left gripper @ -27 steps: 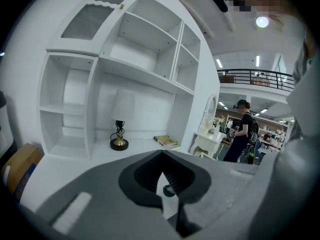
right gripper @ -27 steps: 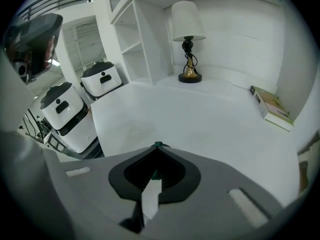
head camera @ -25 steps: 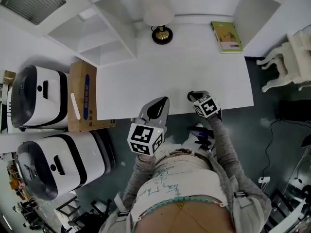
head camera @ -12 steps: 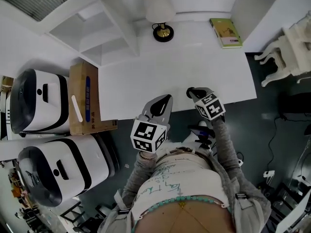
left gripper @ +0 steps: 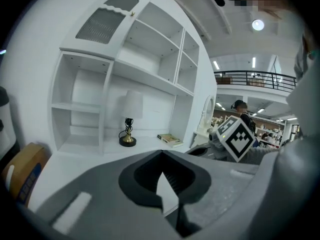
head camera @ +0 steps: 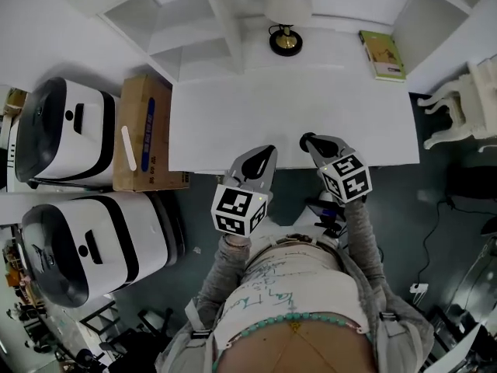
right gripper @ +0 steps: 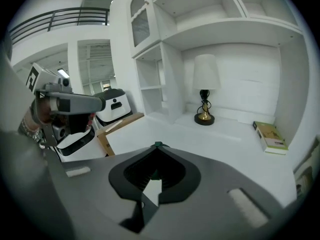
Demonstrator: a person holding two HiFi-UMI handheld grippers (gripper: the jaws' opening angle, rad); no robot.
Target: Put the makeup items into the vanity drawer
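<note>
No makeup item shows in any view, and no drawer is visible below the white vanity top (head camera: 295,107). My left gripper (head camera: 268,151) hovers at the desk's front edge, shut, with nothing between its jaws. In the left gripper view the left gripper (left gripper: 161,152) has its tips meeting in front of the shelves. My right gripper (head camera: 307,140) sits just to the right of it over the same edge, also shut and empty. In the right gripper view the right gripper (right gripper: 157,146) points across the bare top toward the lamp.
A lamp (head camera: 286,41) and a green book (head camera: 383,54) stand at the back of the desk under white shelves (head camera: 186,22). A cardboard box (head camera: 146,130) and two white-and-black machines (head camera: 62,130) sit to the left. A white chair (head camera: 466,107) is on the right.
The head camera has shifted, so the desk sits lower and further right in the picture. Both grippers stay shut at the desk's front edge, barely moved.
</note>
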